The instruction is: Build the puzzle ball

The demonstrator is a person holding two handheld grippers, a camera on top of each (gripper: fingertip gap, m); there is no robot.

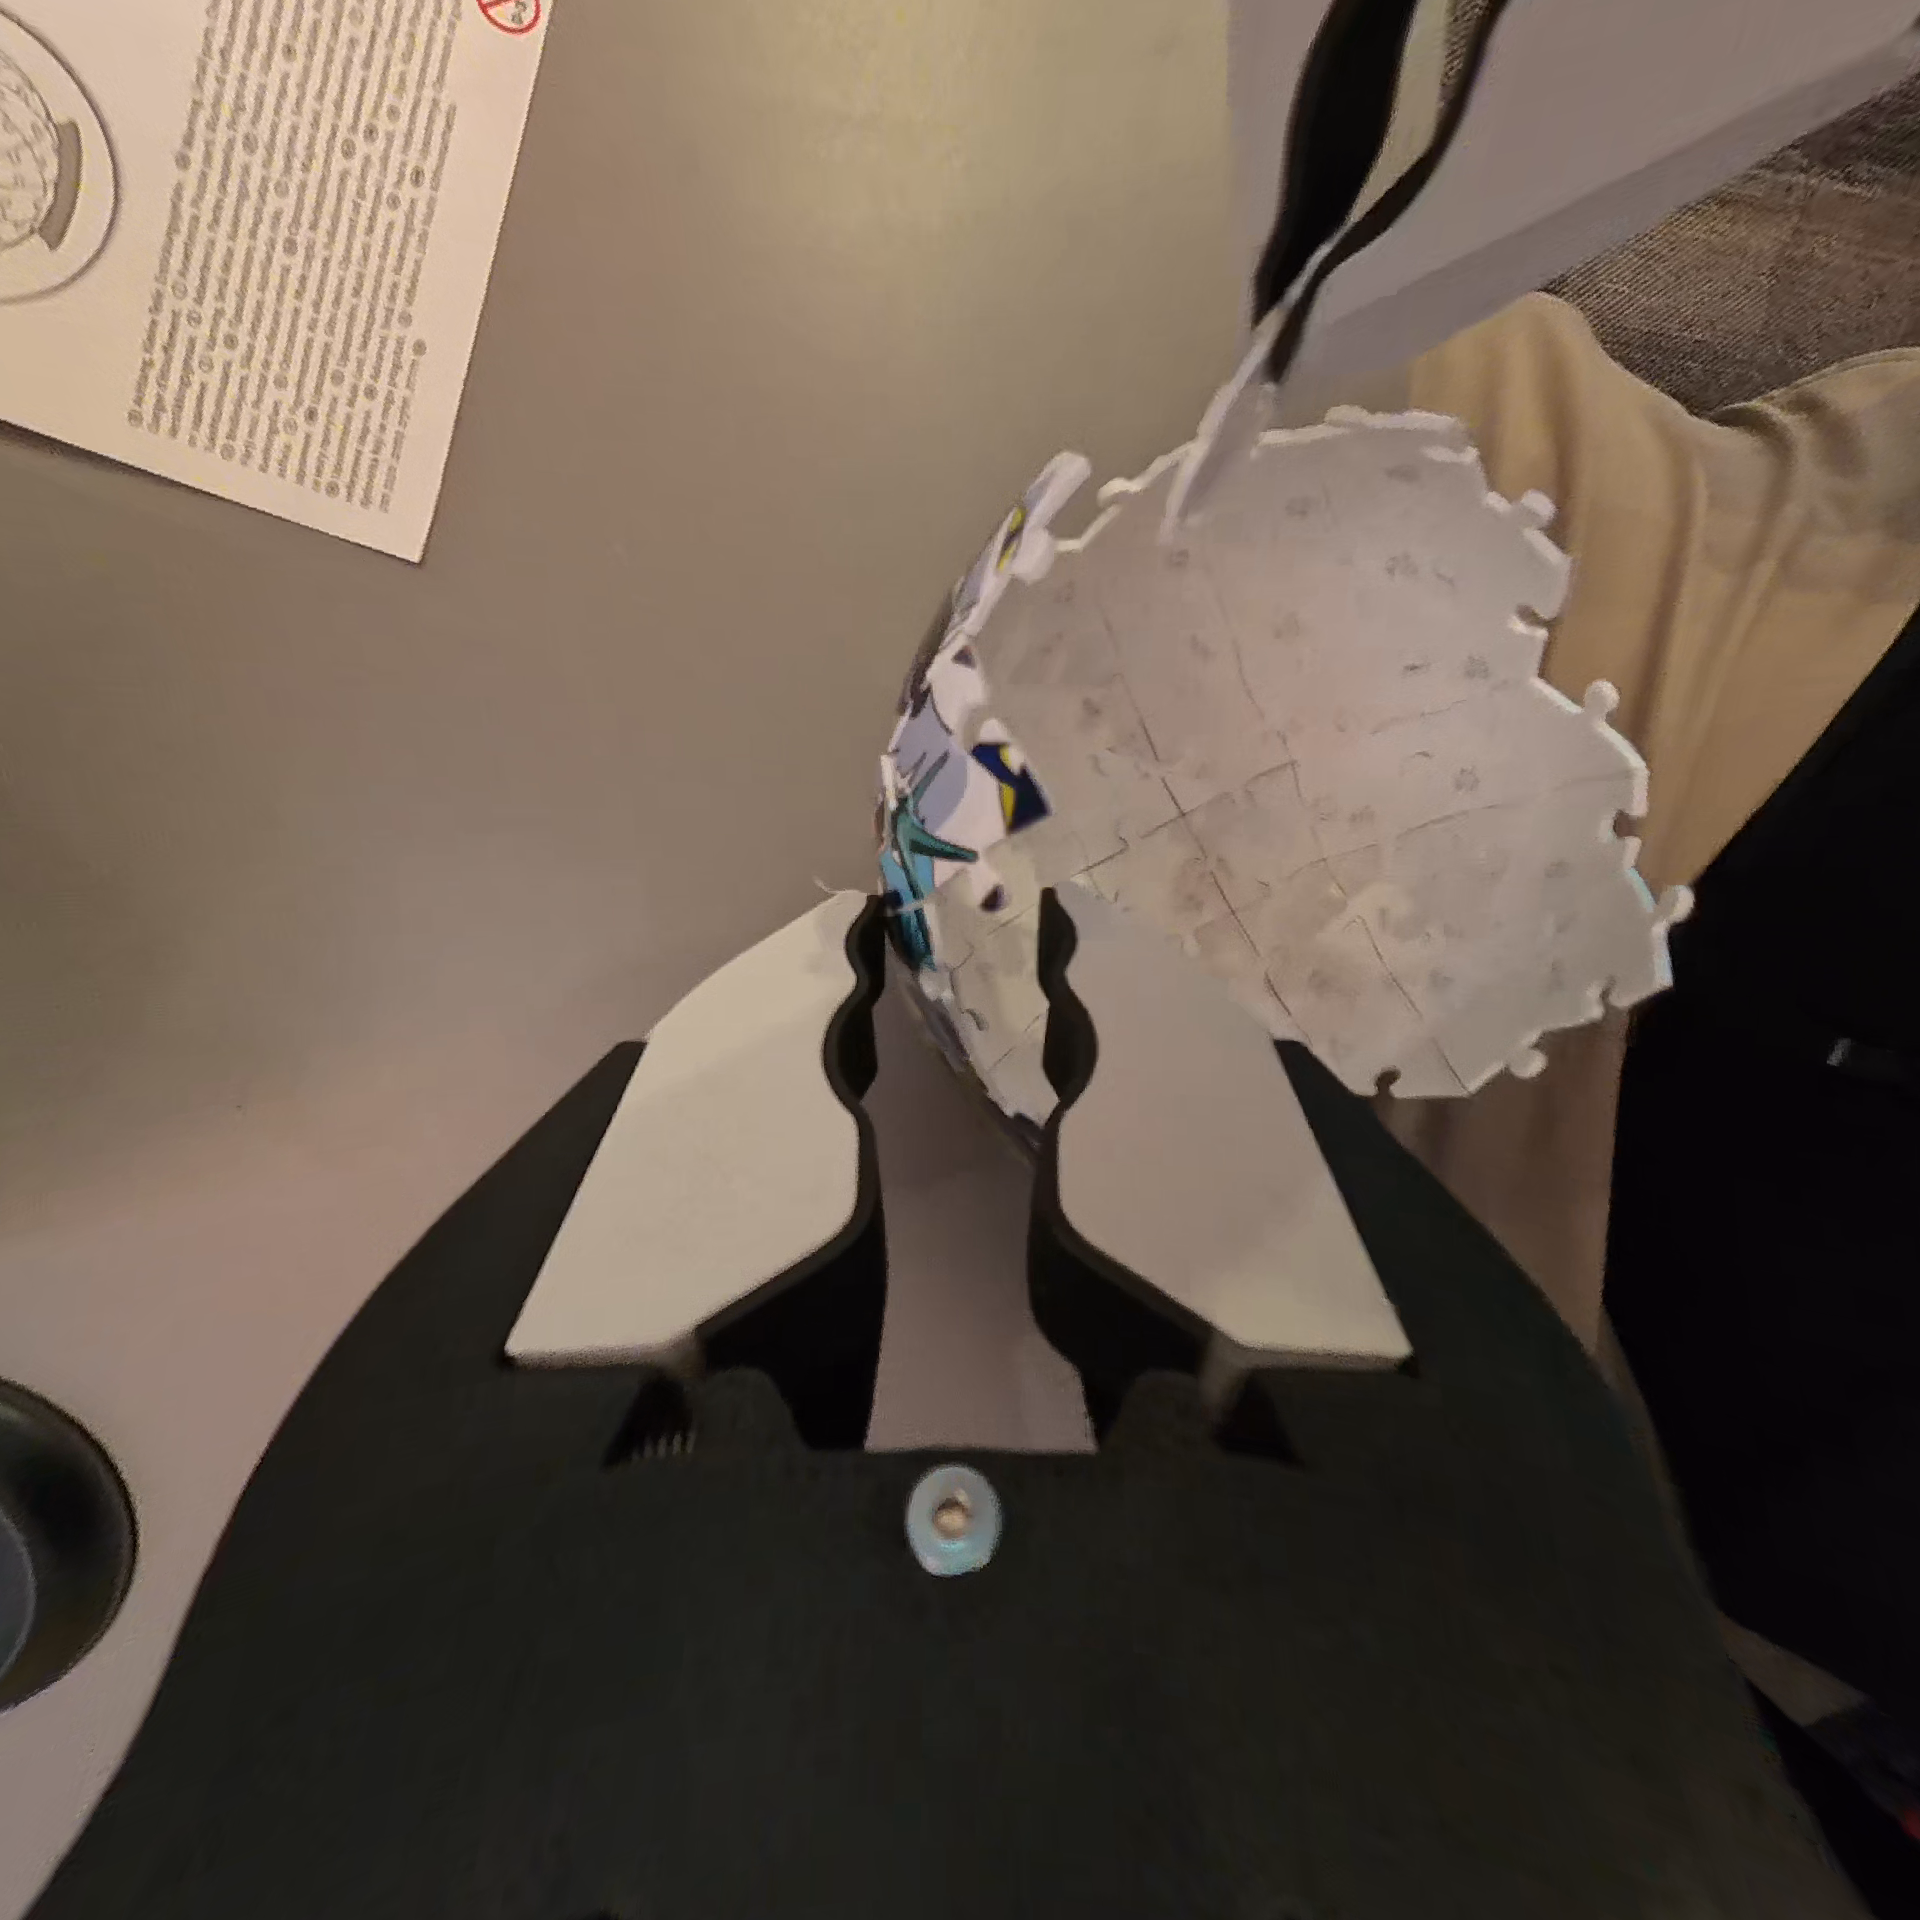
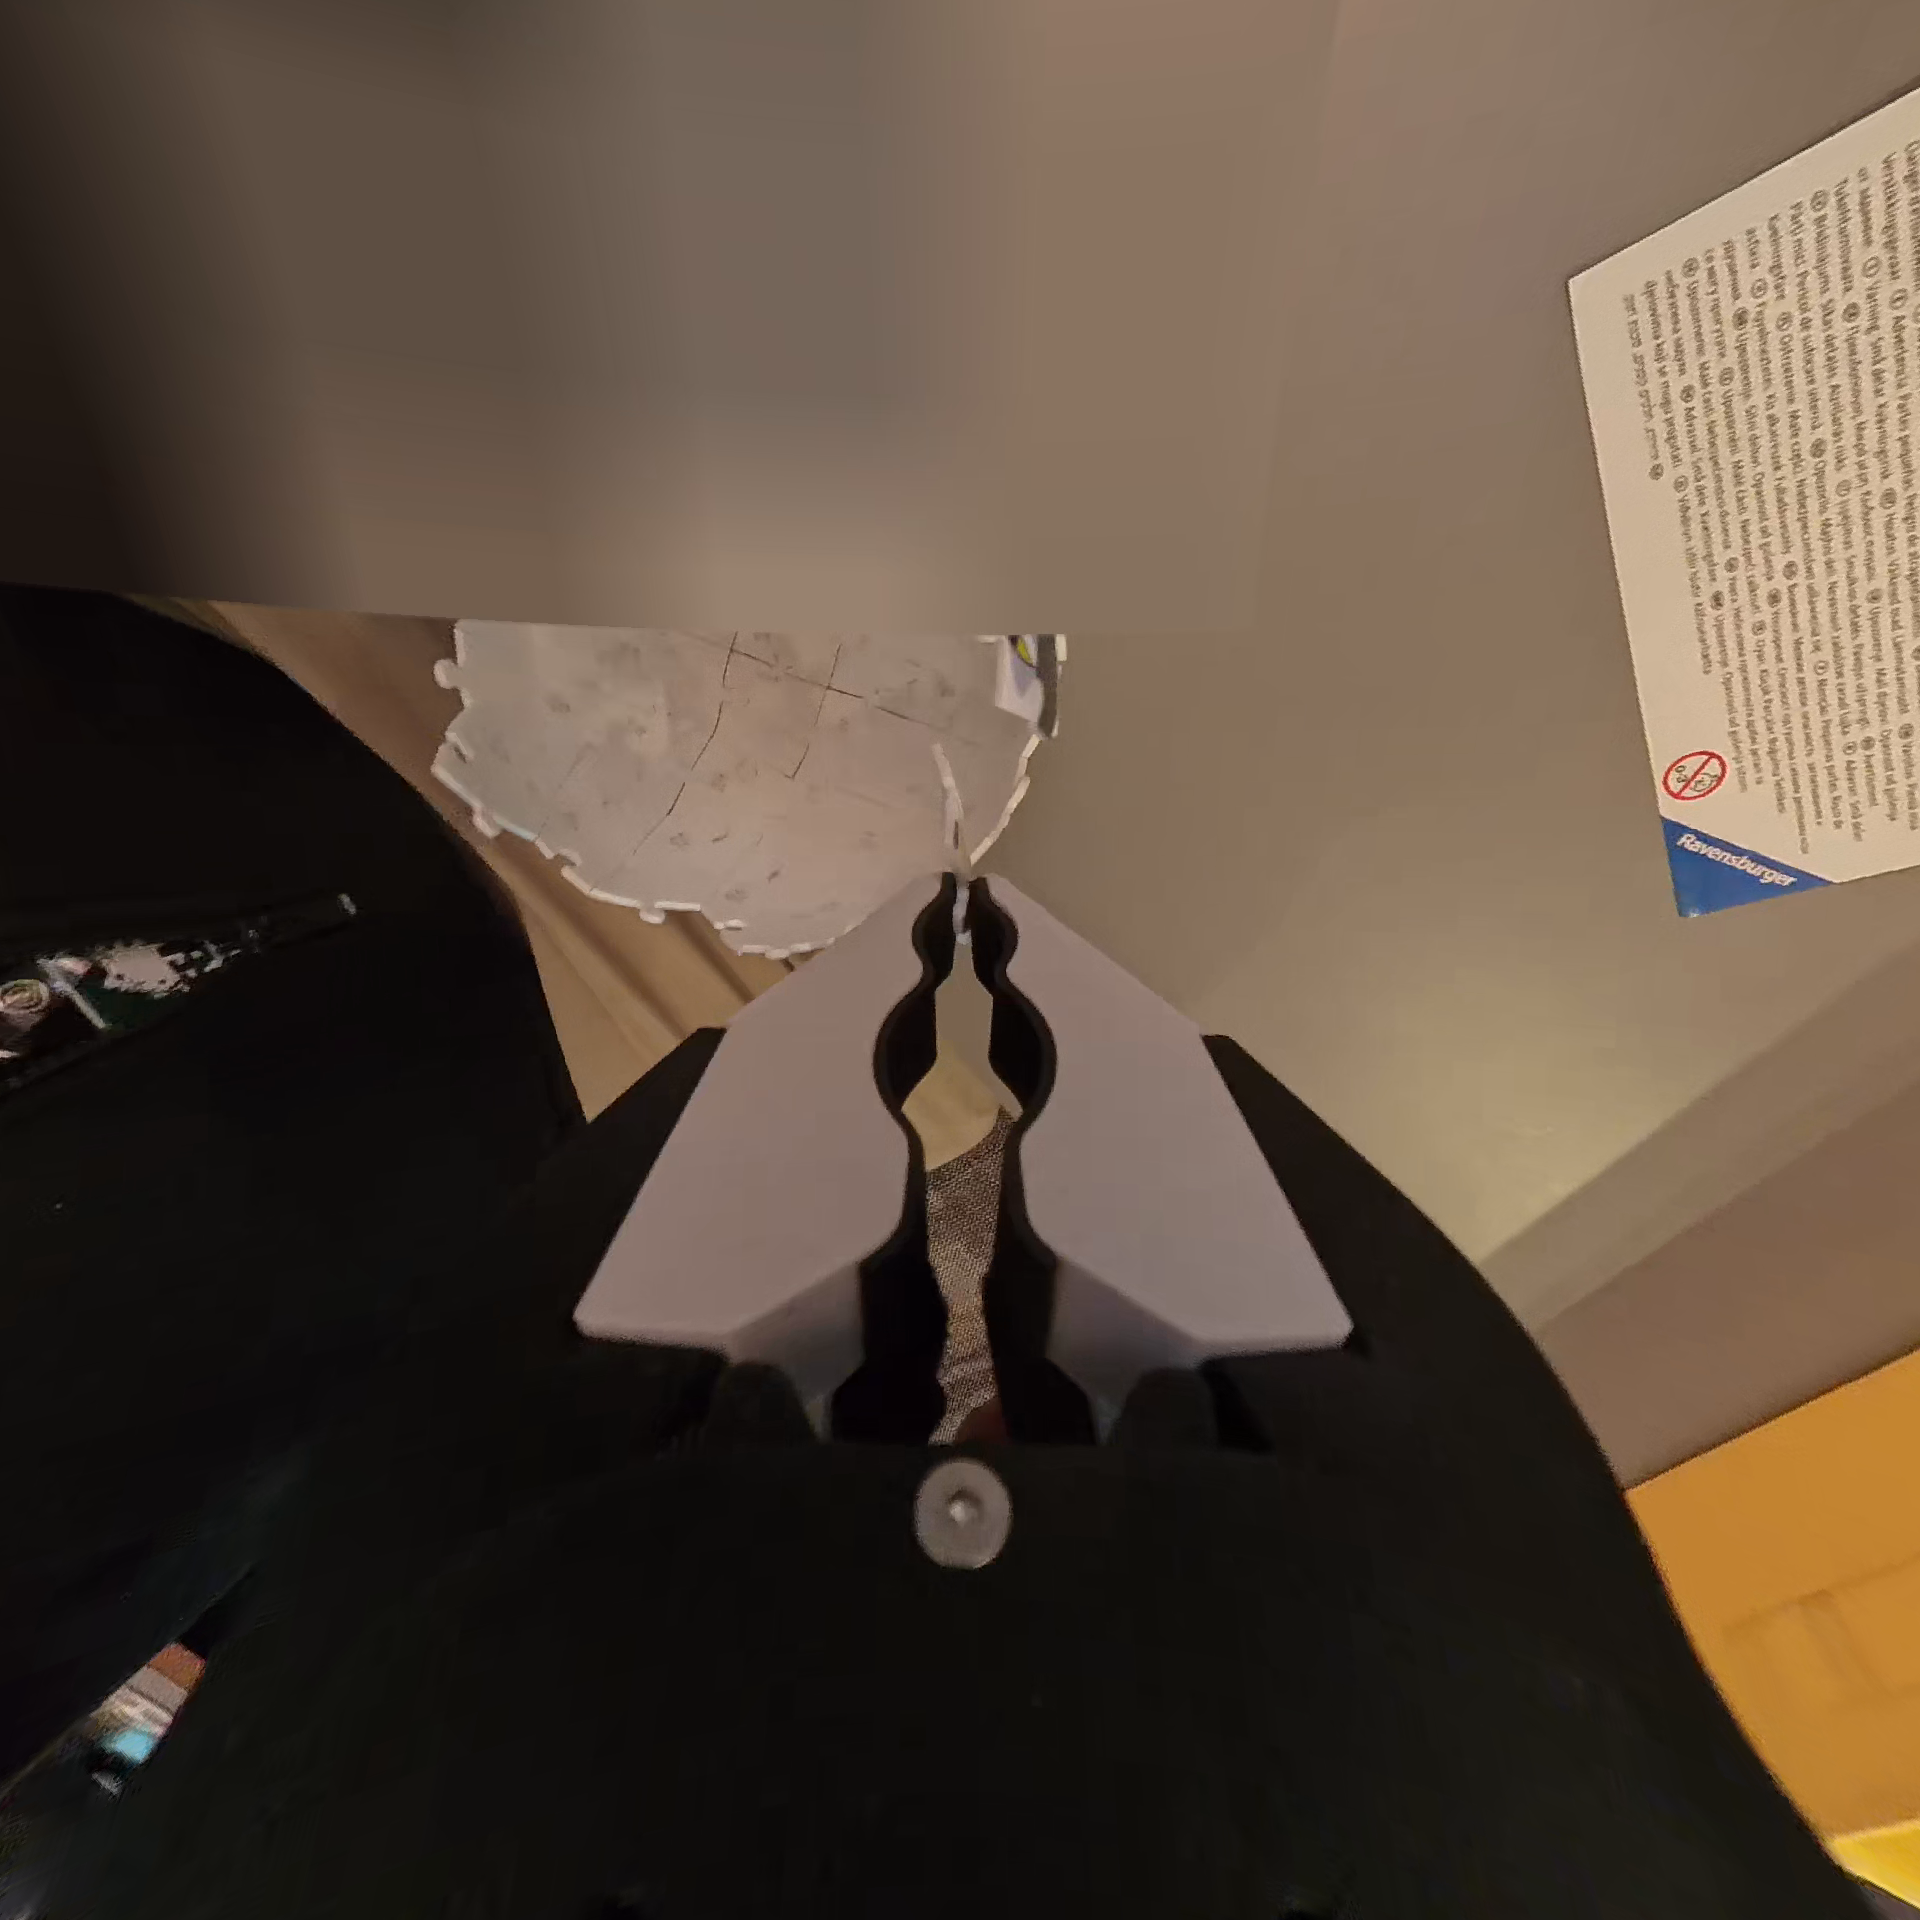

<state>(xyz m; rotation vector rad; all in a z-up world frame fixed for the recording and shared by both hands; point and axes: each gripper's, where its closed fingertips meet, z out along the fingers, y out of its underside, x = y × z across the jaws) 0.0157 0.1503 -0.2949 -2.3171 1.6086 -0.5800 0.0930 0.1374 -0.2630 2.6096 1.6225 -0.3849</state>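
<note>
The left gripper clenched the half-built ball's rim; the right gripper pinched a piece at its far rim. A leaflet lay beyond on the tabletop.

grey tabletop, warm dim light

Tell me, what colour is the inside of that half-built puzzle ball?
Plain pale grey-white, with faint markings on the pieces; the puzzle ball shows this best in the left wrist view.
</note>
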